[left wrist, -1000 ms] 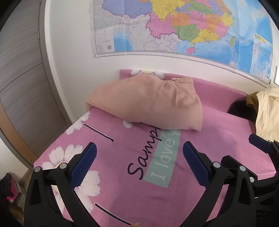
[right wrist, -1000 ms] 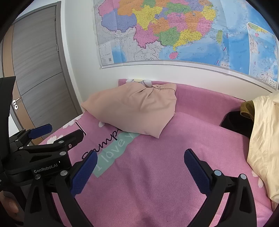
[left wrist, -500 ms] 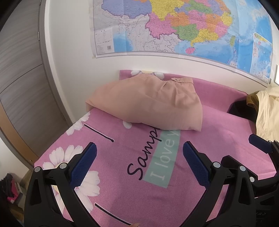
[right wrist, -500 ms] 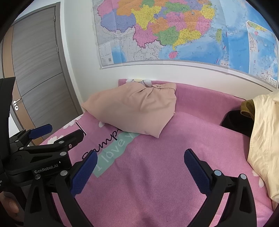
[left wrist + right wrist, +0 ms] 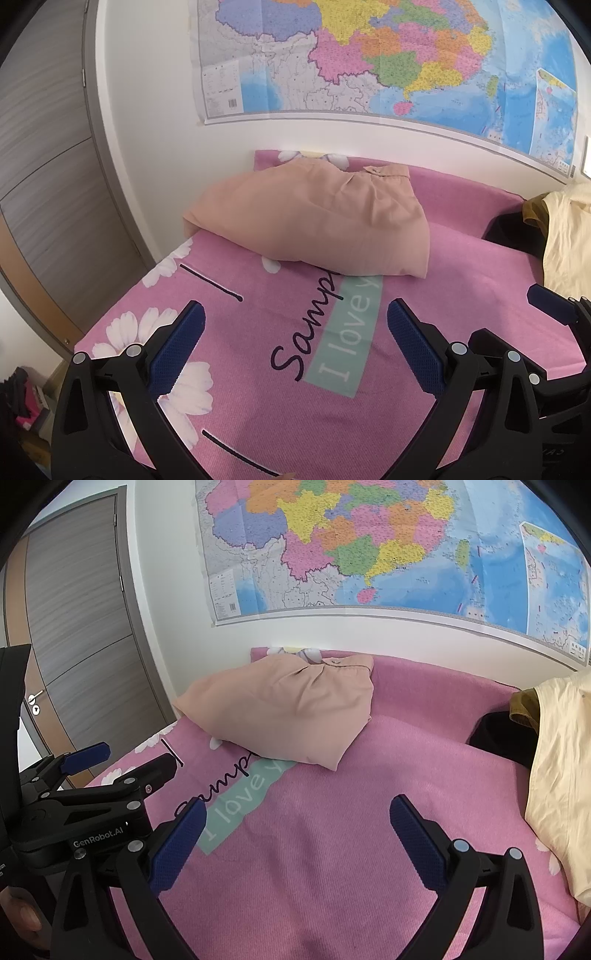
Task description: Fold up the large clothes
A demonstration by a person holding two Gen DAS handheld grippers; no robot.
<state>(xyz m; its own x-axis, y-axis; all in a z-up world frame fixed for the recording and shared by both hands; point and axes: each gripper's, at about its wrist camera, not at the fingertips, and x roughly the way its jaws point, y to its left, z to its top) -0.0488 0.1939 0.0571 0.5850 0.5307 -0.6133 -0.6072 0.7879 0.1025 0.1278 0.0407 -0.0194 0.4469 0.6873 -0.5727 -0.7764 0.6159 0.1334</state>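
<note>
A folded peach garment [image 5: 317, 221] lies at the far end of a pink bed cover [image 5: 258, 369], against the wall; it also shows in the right wrist view [image 5: 291, 712]. My left gripper [image 5: 295, 347] is open and empty above the near part of the cover, well short of the garment. My right gripper [image 5: 299, 838] is open and empty above the cover, to the right of the left one. The left gripper's body [image 5: 92, 812] shows at the left of the right wrist view. A pale yellow garment [image 5: 557, 775] lies unfolded at the right.
A dark garment [image 5: 506, 738] and a mustard cloth [image 5: 522, 707] lie beside the yellow one. A large map [image 5: 369, 62] hangs on the white wall behind the bed. A grey door [image 5: 74, 646] stands at the left, past the bed's left edge.
</note>
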